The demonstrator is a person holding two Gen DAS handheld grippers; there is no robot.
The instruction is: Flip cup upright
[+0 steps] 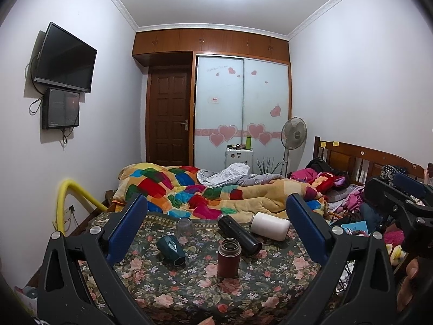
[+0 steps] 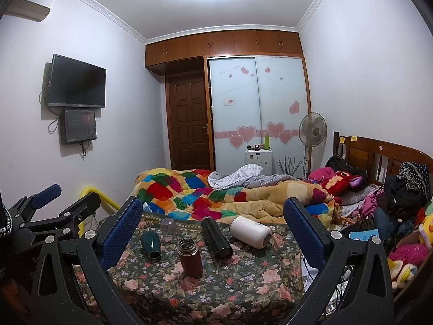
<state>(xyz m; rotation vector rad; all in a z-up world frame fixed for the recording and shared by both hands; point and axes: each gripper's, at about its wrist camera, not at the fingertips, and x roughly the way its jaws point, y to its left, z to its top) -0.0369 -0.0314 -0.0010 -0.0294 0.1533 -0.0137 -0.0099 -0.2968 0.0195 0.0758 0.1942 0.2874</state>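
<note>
Floral cloth (image 1: 189, 292) is carrying my cups: I'm seeing the teal cup (image 1: 171, 249) lying on its side at centre left, beside the upright maroon flask (image 1: 229, 257). Both tongs, left (image 1: 216, 233) and right (image 2: 213, 233), are gaping apart, holding nothing.

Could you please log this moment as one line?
left gripper open | right gripper open | dark red steel flask upright | black cylindrical flask lying
</note>
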